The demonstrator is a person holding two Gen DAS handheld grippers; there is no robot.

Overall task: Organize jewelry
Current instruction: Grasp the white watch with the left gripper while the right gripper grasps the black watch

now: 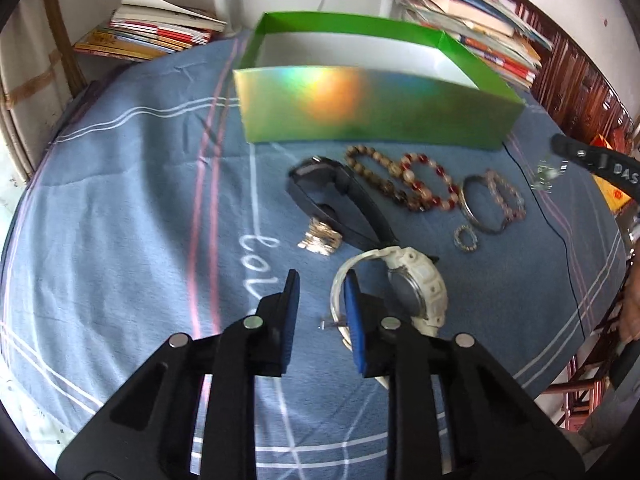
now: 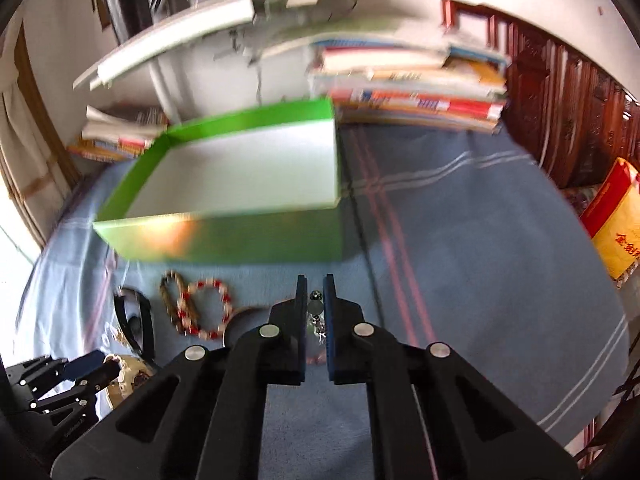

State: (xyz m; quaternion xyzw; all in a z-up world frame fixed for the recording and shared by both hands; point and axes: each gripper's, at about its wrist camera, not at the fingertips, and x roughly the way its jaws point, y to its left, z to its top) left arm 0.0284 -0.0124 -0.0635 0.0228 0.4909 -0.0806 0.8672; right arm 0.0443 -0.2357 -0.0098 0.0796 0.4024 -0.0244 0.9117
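Right gripper [image 2: 315, 300] nearly closed on a small trinket [image 2: 316, 307]; box [image 2: 224, 236] just beyond, far-left of fingers. Left gripper [image 1: 320, 288] narrowed, nothing clearly pinched, right finger touching watch [image 1: 416, 288] strap, near-left.

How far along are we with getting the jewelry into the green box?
Nothing looks done: the green box appears empty. In hand: the right gripper is shut on a small silvery trinket, lifted off the cloth. The left gripper has one finger through the white watch strap. Left: black watch, beaded bracelets, bangle, small ring.
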